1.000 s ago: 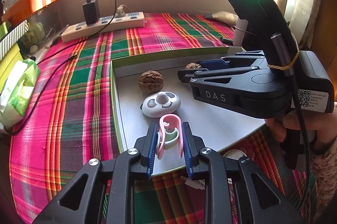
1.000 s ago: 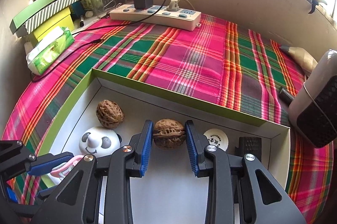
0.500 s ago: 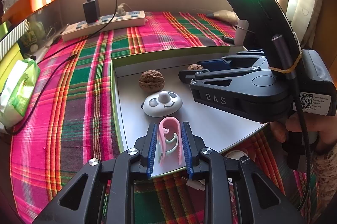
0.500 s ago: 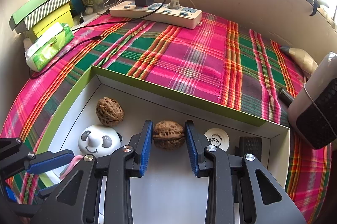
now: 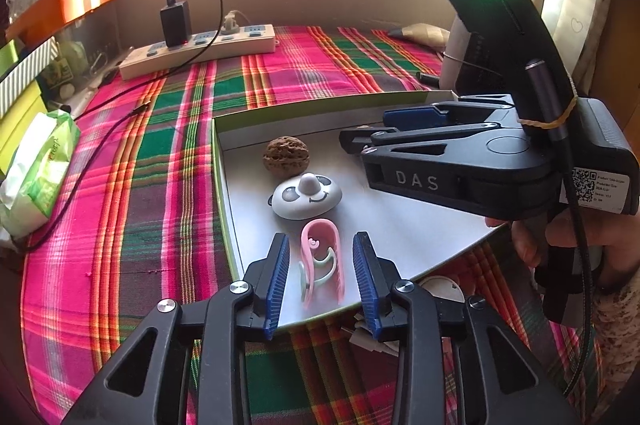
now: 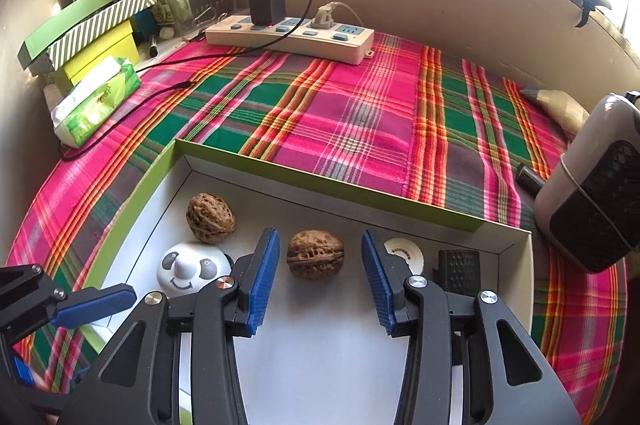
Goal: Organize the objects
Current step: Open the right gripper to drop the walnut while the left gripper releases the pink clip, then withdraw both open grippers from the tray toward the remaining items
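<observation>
Left gripper (image 5: 322,275): released, its blue pads spread to either side of the pink clip, a gap showing on both sides.
Pink clip (image 5: 322,263): lies flat on the white floor of the tray, near its front edge, with a pale green curl inside the pink loop.
Right gripper (image 6: 316,279): released, blue pads wide apart with space on each side of the walnut between them; in the left wrist view its black body reaches in over the tray from the right.
Held-free walnut (image 6: 315,255): rests on the tray floor between the right pads, touching neither.
Second walnut (image 5: 286,157): sits toward the tray's back left corner, just behind the panda piece.
Panda piece (image 5: 307,195): white dome with a smiling face and a raised nose, between the second walnut and the pink clip.
White disc (image 6: 406,255): partly hidden behind the right pad, near the back wall of the tray.
Black block (image 6: 458,269): small textured piece just right of the disc, in the back right corner.
Tray (image 6: 328,191): shallow white box with a green rim, set on the plaid cloth.
Plaid cloth (image 6: 360,105): pink, green and orange, covering the surface.
Power strip (image 6: 290,39): at the far edge of the cloth, a black charger plugged in, its cable trailing left.
Tissue pack (image 6: 96,101): green and white, at the left edge.
</observation>
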`<state>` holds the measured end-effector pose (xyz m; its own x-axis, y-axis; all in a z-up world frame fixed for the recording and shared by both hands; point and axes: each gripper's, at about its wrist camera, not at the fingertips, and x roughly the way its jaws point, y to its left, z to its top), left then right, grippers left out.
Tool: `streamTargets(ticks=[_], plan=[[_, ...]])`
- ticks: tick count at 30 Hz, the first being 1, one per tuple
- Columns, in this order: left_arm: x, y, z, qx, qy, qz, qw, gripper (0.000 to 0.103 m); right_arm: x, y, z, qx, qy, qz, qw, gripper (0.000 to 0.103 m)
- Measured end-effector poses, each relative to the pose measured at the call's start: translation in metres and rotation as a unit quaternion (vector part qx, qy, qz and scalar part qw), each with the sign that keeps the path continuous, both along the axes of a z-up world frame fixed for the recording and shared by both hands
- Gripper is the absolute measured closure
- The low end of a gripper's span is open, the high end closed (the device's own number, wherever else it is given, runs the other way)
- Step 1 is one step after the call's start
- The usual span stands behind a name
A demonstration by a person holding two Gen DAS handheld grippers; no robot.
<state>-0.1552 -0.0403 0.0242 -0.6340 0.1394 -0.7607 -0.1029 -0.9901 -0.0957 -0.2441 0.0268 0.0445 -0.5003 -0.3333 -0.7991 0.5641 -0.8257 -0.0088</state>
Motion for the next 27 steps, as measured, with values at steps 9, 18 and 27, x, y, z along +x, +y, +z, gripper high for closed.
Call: streamTargets(ticks=[9,18,27], plan=[[0.014,-0.002,0.009,0.009,0.015,-0.002,0.9998,0.068,0.016,0.011,0.012,-0.008,0.015,-0.011,1.0,0.058],[0.035,-0.008,0.018,0.019,0.028,0.003,0.9994,0.067,0.042,0.028,0.024,-0.021,0.029,-0.024,0.999,0.058],[0.053,-0.012,0.018,0.03,0.021,0.005,0.9993,0.067,0.07,0.056,0.028,-0.046,0.036,-0.048,0.997,0.058]])
